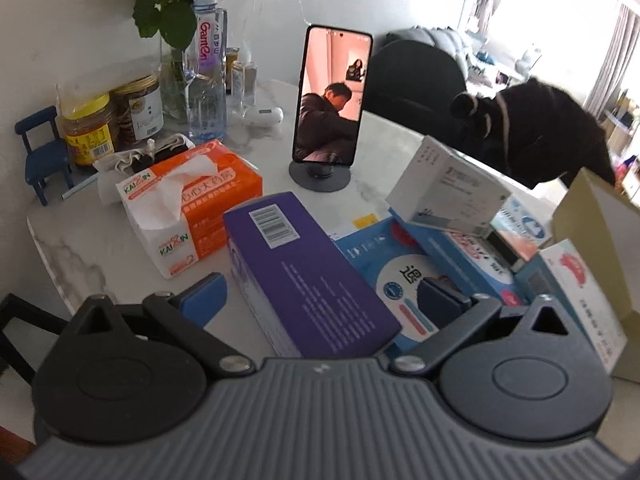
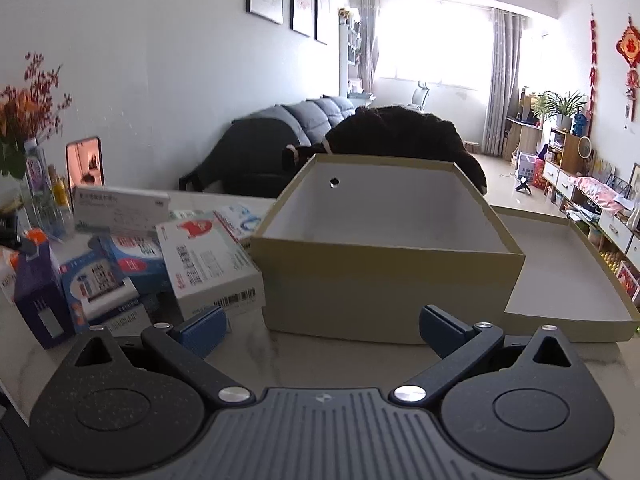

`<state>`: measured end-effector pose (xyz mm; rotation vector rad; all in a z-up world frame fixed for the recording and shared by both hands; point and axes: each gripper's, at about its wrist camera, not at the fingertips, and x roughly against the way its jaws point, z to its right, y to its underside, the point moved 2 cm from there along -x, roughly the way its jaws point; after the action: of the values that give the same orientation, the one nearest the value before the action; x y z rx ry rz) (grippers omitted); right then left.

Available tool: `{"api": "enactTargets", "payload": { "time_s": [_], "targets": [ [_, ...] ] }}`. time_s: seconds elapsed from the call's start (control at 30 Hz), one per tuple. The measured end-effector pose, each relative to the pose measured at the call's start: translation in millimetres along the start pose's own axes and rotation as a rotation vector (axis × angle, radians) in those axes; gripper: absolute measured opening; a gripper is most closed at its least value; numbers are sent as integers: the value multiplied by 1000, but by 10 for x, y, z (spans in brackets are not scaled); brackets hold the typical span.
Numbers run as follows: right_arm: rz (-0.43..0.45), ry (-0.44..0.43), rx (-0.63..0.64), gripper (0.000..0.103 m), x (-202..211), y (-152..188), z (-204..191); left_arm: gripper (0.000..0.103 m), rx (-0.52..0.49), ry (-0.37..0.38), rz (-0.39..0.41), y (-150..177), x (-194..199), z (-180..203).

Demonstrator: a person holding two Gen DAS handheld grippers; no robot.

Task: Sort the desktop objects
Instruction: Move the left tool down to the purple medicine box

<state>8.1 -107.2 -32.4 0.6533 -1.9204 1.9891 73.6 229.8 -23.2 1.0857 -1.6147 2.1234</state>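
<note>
A heap of medicine boxes lies on the marble table (image 1: 80,256): a purple box (image 1: 308,276), blue-and-white boxes (image 1: 400,276), a white box (image 1: 444,188) tilted on top, and a white box with a red logo (image 1: 580,292). My left gripper (image 1: 322,300) hangs open above the purple box, which lies between its fingers untouched. In the right wrist view an empty tan cardboard box (image 2: 384,280) stands open, its lid (image 2: 568,276) lying to its right. My right gripper (image 2: 322,330) is open in front of the box's near wall, holding nothing. The same heap (image 2: 160,256) lies to the left of it.
An orange tissue pack (image 1: 188,208), a phone on a round stand (image 1: 330,104), a water bottle (image 1: 208,64), jars (image 1: 90,128), a flower vase (image 1: 176,80) and a small blue toy chair (image 1: 42,156) stand at the table's back left. Dark chairs (image 1: 532,132) line the far edge.
</note>
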Motion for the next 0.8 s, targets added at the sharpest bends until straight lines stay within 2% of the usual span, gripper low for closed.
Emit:
{"api": "enactTargets", "payload": {
  "time_s": [0.33, 0.6, 0.8],
  "targets": [
    [-28, -64, -34, 103, -101, 14, 53, 103, 23, -104, -83, 47, -268, 74],
    [-33, -92, -39, 103, -97, 36, 43, 101, -3, -116, -87, 144, -321, 108],
    [-32, -105, -53, 103, -86, 46, 36, 88, -27, -100, -92, 165, -311, 78]
  ]
}}
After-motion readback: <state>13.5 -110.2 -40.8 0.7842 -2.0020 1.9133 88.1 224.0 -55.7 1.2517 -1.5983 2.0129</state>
